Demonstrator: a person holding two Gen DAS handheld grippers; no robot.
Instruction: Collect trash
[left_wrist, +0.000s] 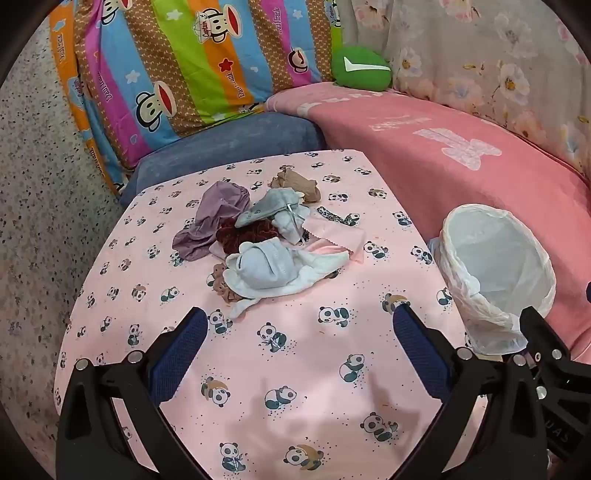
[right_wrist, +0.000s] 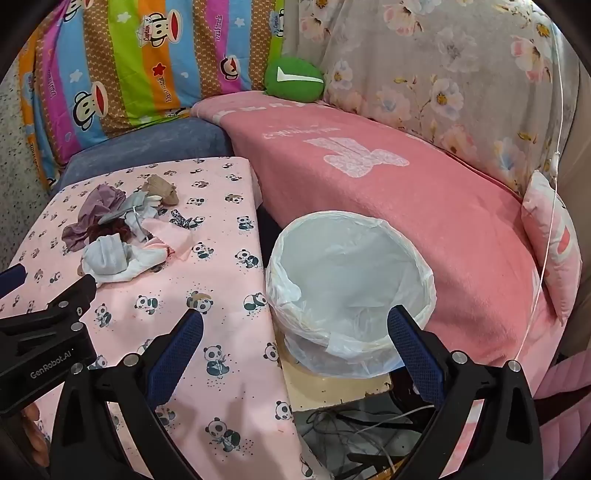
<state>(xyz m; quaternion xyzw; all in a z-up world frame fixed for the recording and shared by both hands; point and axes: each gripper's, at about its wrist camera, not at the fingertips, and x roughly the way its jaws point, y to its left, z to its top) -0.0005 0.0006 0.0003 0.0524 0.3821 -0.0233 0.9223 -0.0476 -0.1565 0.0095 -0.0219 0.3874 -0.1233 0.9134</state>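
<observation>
A heap of cloth scraps and socks (left_wrist: 258, 240) lies in the middle of the panda-print table (left_wrist: 295, 369); the same heap (right_wrist: 122, 229) shows at the left in the right wrist view. A white-lined trash bin (left_wrist: 495, 273) stands just past the table's right edge, its mouth (right_wrist: 351, 280) bare inside. My left gripper (left_wrist: 301, 321) hovers open over the table, short of the heap, nothing between its blue pads. My right gripper (right_wrist: 295, 325) is open above the gap between table and bin, holding nothing. The left gripper's body (right_wrist: 44, 332) shows at the left of the right wrist view.
A pink blanket-covered sofa (right_wrist: 406, 184) runs behind and right of the bin, with a green cushion (left_wrist: 360, 68), a striped cartoon quilt (left_wrist: 184, 62) and a floral cover (right_wrist: 443, 74). Tangled cables (right_wrist: 351, 424) lie below the bin. A small pink pillow (right_wrist: 554, 240) leans at the right.
</observation>
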